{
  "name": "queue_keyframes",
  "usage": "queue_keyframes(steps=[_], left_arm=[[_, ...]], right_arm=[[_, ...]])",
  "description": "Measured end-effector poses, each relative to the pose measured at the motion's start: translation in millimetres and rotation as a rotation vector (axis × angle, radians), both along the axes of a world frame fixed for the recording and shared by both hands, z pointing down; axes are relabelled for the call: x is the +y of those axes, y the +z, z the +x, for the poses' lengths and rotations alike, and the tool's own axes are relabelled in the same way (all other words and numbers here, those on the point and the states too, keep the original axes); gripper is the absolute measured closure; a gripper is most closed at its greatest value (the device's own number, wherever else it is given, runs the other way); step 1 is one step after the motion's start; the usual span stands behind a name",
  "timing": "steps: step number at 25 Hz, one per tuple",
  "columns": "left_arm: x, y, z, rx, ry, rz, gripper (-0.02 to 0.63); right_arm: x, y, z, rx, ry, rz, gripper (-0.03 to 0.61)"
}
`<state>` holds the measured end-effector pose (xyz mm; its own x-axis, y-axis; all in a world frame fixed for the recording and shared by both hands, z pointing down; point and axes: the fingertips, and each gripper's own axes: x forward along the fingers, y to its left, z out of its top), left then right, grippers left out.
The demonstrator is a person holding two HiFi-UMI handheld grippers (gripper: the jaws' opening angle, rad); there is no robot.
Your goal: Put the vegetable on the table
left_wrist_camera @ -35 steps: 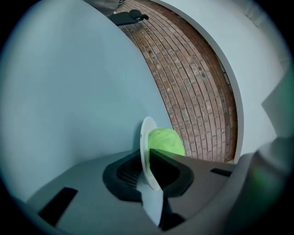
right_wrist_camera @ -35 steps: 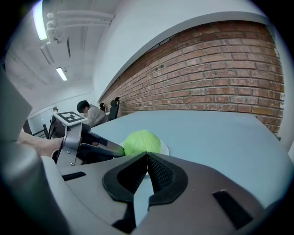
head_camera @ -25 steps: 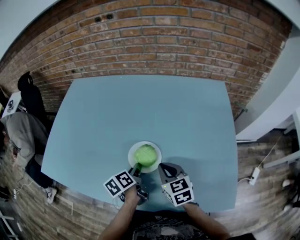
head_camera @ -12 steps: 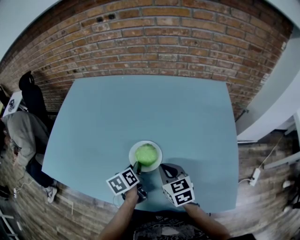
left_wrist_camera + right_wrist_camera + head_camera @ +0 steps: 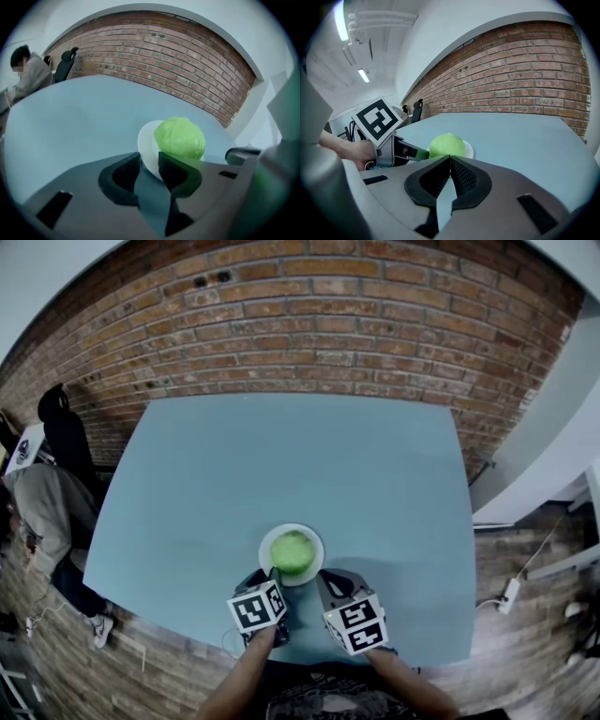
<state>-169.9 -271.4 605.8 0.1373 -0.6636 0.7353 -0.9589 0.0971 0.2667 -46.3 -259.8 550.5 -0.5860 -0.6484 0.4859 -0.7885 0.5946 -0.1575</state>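
A round green cabbage (image 5: 292, 550) sits on a small white plate (image 5: 266, 549) near the front edge of the blue table (image 5: 281, 456). My left gripper (image 5: 267, 576) is at the plate's near-left rim. Its jaws have just been opening. In the left gripper view the plate (image 5: 146, 140) shows its rim in the gap of my left gripper (image 5: 150, 161), with neither pad pressing it, and the cabbage (image 5: 180, 137) lies just beyond. My right gripper (image 5: 323, 576) rests near the plate's right side. In the right gripper view my right gripper (image 5: 450, 160) is shut and empty, with the cabbage (image 5: 446, 145) ahead.
A brick wall (image 5: 309, 324) runs behind the table. A seated person (image 5: 37, 507) and a black chair (image 5: 61, 432) are off the table's left side. A power strip (image 5: 509, 589) lies on the floor at the right. The table's front edge is just under my hands.
My left gripper has shifted right toward the right one and rolled, its marker cube now turned more upright. The plate, cabbage and right gripper have stayed put.
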Motion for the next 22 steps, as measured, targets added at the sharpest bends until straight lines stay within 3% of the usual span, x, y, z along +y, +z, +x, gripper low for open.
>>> queue_keyframes(steps=[2, 4, 8, 22], left_arm=[[-0.8, -4.9, -2.2, -0.108, 0.036, 0.021, 0.501], [-0.8, -6.4, -1.2, -0.142, 0.057, 0.029, 0.502], [2.6, -10.1, 0.3, -0.108, 0.064, 0.038, 0.502], [19.6, -51.8, 37.2, -0.006, 0.142, 0.193, 0.503]], right_arm=[[0.5, -0.8, 0.5, -0.002, 0.001, -0.002, 0.569], [0.9, -1.5, 0.4, -0.004, 0.000, -0.002, 0.569], [1.1, -3.1, -2.6, -0.011, -0.005, 0.003, 0.569], [7.9, -13.2, -6.1, -0.027, -0.021, 0.027, 0.569]])
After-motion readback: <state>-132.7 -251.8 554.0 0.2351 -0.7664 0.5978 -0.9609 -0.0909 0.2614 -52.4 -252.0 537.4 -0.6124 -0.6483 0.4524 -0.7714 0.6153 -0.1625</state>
